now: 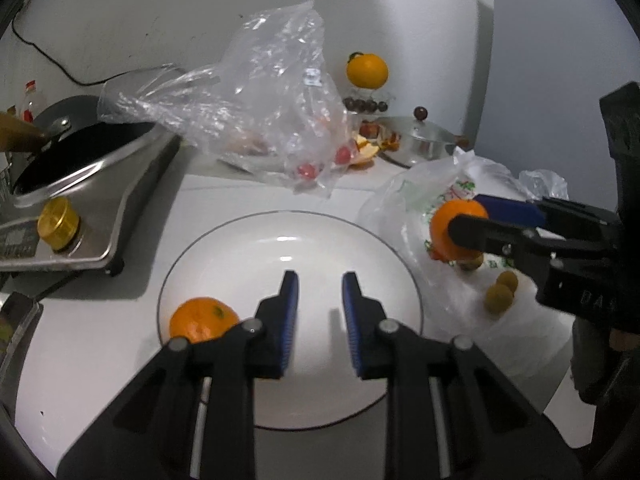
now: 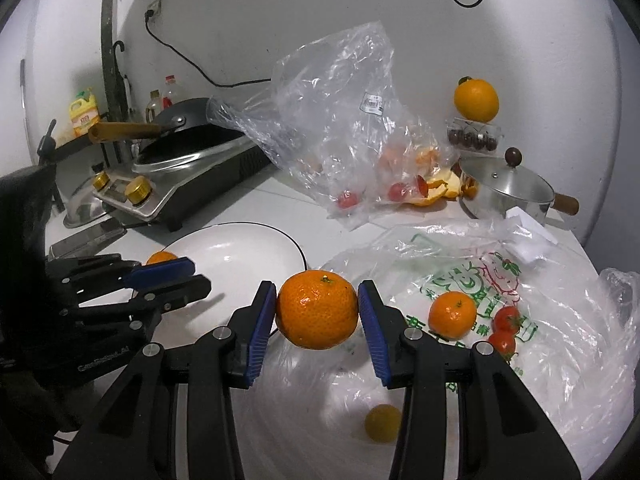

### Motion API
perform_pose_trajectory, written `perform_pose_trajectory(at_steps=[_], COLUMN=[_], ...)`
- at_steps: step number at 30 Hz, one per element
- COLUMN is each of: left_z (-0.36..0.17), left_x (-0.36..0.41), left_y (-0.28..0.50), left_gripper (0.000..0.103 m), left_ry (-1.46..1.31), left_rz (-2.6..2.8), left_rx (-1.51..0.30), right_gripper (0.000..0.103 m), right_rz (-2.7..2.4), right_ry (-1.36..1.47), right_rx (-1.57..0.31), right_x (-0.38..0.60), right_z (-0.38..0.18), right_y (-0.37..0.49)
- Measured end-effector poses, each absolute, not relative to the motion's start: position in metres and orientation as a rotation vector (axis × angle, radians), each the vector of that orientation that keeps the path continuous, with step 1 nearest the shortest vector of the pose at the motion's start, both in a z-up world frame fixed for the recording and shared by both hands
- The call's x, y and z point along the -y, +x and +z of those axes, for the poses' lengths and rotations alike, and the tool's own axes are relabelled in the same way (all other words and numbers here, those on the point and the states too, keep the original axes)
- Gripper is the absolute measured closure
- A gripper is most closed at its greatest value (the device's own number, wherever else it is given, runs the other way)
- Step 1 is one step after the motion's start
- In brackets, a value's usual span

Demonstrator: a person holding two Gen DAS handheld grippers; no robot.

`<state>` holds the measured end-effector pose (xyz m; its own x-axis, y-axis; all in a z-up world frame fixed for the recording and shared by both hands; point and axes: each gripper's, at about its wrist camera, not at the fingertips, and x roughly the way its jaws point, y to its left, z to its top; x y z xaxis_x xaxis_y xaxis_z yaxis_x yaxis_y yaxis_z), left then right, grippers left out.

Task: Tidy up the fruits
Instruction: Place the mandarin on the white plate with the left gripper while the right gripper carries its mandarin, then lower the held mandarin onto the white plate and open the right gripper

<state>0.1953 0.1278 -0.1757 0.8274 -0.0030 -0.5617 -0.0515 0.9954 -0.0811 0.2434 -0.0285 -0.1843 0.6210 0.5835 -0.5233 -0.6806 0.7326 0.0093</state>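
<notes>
My right gripper (image 2: 317, 312) is shut on a mandarin (image 2: 317, 311) and holds it above the printed plastic bag (image 2: 560, 344), just right of the white plate (image 2: 240, 248). In the left wrist view the same mandarin (image 1: 444, 226) sits in the right gripper (image 1: 466, 216). My left gripper (image 1: 320, 292) is open and empty over the white plate (image 1: 224, 240). One mandarin (image 1: 202, 318) lies on the plate's left side. On the bag lie another mandarin (image 2: 452, 314), small tomatoes (image 2: 506, 320) and a small yellow-green fruit (image 2: 382, 422).
An induction cooker with a black wok (image 1: 76, 156) stands at the left. A crumpled clear bag (image 2: 340, 120) with cherry tomatoes and peel lies behind the plate. A lidded steel pot (image 2: 508, 192) and an orange on a box (image 2: 476, 100) stand at the back right.
</notes>
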Motion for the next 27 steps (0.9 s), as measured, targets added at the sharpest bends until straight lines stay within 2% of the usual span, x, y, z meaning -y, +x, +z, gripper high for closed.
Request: perform_pose_trajectory(at_steps=[9,22,23,24,26,27], left_z=[-0.184,-0.17,-0.17,-0.171,-0.172,-0.171], left_x=[-0.162,-0.191,-0.196,-0.201,-0.209,-0.214], left_y=[0.183,0.169,0.169,0.17,0.169,0.167], left_gripper=[0.074,0.073,0.068,0.058,0.044,0.042], left_ry=[-0.158,-0.187,-0.2,-0.221,-0.256,-0.27], left_rz=[0.018,0.017,0.016,0.015,0.017,0.015], left_rx=[-0.576,-0.483,-0.484,-0.485,-0.486,-0.481], right_gripper=[0.058,0.058,0.058,0.058,0.058,0.058], right_rz=[0.808,0.84,0.838,0.836,0.833,0.832], right_ry=[-0.219,-0.272,-0.28,-0.287,-0.299,-0.301], right_rx=[-0.548,-0.613,-0.614,-0.615,-0.618,-0.62], right_x=[-0.011,-0.054,-0.056,-0.059,-0.064,-0.066], right_z=[-0.188,-0.207,-0.208,-0.208,-0.209,-0.209], right_y=[0.239,0.237,0.237,0.236,0.236,0.236])
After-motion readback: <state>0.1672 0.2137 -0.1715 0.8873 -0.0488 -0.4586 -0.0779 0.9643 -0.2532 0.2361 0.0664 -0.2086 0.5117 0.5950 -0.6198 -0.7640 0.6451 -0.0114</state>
